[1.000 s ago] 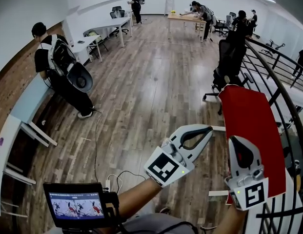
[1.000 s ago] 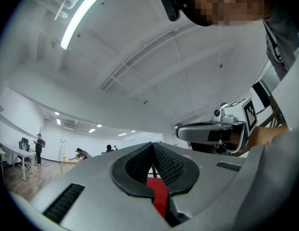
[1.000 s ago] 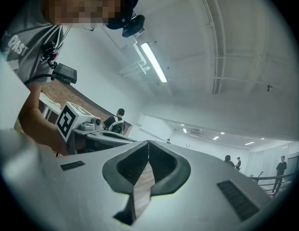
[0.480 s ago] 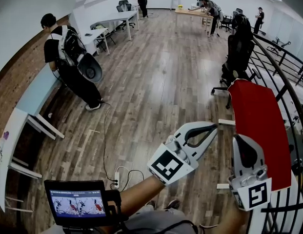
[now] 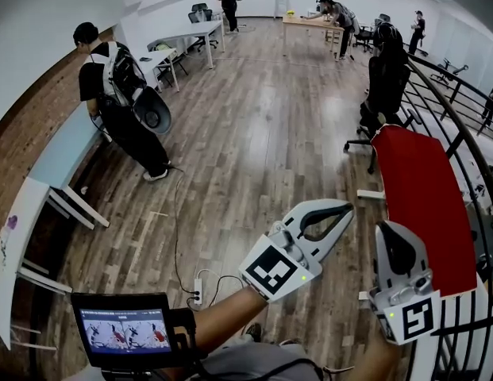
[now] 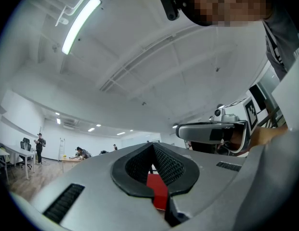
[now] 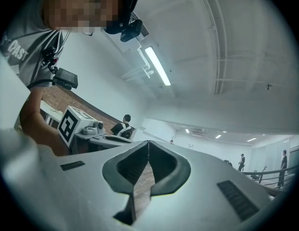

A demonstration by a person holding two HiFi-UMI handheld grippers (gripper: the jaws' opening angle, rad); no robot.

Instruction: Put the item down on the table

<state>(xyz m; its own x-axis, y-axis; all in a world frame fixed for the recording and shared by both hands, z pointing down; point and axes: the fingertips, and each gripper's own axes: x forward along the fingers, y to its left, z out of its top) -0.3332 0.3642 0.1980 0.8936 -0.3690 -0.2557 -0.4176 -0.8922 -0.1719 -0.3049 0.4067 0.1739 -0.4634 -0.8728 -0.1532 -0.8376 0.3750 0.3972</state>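
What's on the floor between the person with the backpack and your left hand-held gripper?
A thin black cable running to a white power strip on the brown wooden plank floor, seen in the head view.

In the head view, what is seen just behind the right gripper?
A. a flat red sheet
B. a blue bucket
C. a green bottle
A: a flat red sheet fills the space directly behind and above the right gripper; no bucket or bottle shows there.
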